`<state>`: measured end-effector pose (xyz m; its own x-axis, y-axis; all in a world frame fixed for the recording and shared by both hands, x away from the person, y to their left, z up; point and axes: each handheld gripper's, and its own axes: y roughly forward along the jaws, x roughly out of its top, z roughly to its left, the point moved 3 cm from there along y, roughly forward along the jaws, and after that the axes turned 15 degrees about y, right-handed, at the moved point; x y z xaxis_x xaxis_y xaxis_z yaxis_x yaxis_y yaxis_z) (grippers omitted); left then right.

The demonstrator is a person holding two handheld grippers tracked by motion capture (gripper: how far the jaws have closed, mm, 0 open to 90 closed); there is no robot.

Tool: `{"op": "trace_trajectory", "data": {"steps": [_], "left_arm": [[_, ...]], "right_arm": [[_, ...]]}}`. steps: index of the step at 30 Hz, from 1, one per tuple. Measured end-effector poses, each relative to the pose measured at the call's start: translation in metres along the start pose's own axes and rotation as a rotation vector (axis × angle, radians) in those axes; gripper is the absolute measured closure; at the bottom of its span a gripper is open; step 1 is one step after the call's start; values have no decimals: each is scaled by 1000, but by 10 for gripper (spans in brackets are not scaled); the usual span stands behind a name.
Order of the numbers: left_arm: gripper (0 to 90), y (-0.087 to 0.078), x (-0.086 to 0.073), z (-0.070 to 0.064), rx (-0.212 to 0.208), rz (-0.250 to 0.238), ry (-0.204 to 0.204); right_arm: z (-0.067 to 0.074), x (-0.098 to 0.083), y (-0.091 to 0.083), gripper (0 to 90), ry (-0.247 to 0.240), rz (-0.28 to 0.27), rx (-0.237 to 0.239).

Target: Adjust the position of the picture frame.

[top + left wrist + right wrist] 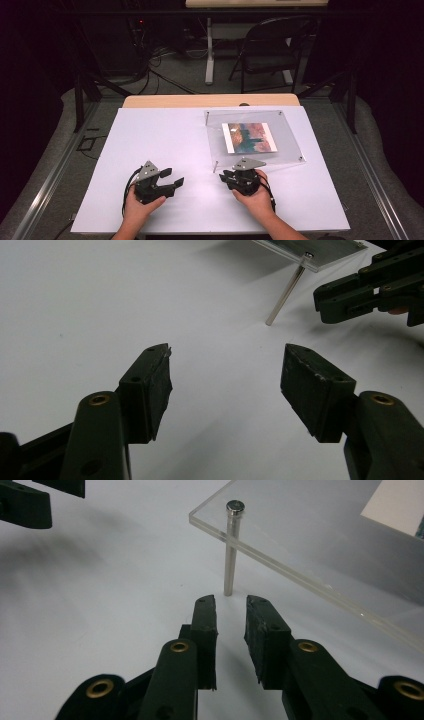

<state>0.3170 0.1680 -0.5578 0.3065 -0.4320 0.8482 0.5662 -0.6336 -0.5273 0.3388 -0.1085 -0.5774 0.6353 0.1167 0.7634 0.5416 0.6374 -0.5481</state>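
A clear acrylic plate [255,138] stands raised on thin metal pins at its corners, over the right rear part of the white surface [165,140]; a landscape picture [249,137] in orange, teal and white lies under or within it, which of the two cannot be told. From the high view, the left gripper [172,179] sits at the front left of centre, jaws spread wide and holding nothing, well apart from the plate. The right gripper [239,176] is held just in front of the plate's near-left corner. The right gripper view brings out what the high view blurs: its jaws are nearly closed with a narrow gap, empty, their tips just short of the near-left pin [230,550], whose round head sits on top of the plate's corner. The left gripper view shows that same pin [286,295] leaning across the frame, with the right gripper [367,287] beside it.
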Motion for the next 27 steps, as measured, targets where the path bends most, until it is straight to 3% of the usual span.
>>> {"op": "trace_trajectory", "data": {"steps": [12, 27], "left_arm": [[369, 0, -1, 0, -5, 4, 2], [372, 1, -1, 0, -8, 5, 1]], "right_arm": [[2, 7, 17, 743, 55, -11, -29], [10, 13, 33, 803, 34, -9, -63]]}}
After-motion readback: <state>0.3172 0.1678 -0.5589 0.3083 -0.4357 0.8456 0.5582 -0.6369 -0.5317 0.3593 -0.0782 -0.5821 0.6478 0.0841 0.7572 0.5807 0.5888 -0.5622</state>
